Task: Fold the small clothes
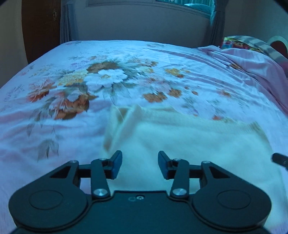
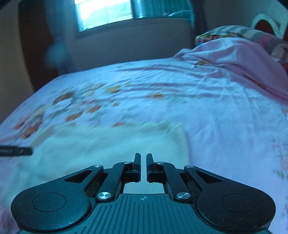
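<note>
A cream knitted garment (image 1: pixel 180 140) lies spread on the floral bed sheet (image 1: pixel 54 126), with a raised fold at its far left corner. My left gripper (image 1: pixel 140 156) hovers over the garment's near part, open, with nothing between its pads. In the right wrist view the same garment (image 2: pixel 108 144) looks blurred, its right edge just beyond my right gripper (image 2: pixel 143 156). That gripper is shut, with only a thin slit between the fingers and no cloth visible in it. A tip of the right gripper (image 1: pixel 280 160) shows at the left view's right edge. A finger of the left gripper (image 2: pixel 16 150) shows at the right view's left edge.
A bunched pink blanket (image 1: pixel 252 61) and a colourful pillow (image 1: pixel 239 43) lie at the bed's right side, by a headboard (image 1: pixel 277 43). The wall and a window (image 2: pixel 104 12) stand beyond the far edge of the bed. A dark door (image 1: pixel 41 27) is at far left.
</note>
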Demonstrator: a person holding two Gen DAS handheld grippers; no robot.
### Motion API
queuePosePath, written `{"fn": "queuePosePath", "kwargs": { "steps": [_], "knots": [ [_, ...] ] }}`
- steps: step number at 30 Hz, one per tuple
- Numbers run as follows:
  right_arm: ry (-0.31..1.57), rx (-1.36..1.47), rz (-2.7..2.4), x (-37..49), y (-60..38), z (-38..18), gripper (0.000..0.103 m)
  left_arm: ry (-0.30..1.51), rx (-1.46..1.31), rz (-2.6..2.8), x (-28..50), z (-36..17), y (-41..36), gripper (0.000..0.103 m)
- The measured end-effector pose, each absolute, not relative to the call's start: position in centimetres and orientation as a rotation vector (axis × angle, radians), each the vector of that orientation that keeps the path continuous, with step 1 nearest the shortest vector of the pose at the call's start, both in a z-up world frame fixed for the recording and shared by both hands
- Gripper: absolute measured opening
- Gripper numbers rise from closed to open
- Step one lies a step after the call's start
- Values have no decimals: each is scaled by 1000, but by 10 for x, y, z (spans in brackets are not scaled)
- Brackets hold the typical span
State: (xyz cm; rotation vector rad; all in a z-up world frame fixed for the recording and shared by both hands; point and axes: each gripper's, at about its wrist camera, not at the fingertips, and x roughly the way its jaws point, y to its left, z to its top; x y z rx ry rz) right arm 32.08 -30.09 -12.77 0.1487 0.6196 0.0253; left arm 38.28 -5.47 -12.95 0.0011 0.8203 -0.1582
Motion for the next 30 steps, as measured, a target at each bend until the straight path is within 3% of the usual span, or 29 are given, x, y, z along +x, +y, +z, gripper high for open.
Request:
{"fn": "queuePosePath", "kwargs": {
  "steps": [6,10,15,21,30],
  "knots": [
    [695,100,93,273,-262,-152,3,864,68,-188,334,-149,-71,44],
    [739,146,79,264,-278,-176,3,854,148,-176,320,-163,-70,52],
    [701,153,44,248,-276,-152,3,857,174,-149,304,-153,-69,53],
    [771,132,36,247,-268,-168,3,862,182,-140,290,-155,-68,54],
    [683,83,127,254,-217,-148,3,830,72,-257,286,-150,-91,55]
  ]
}}
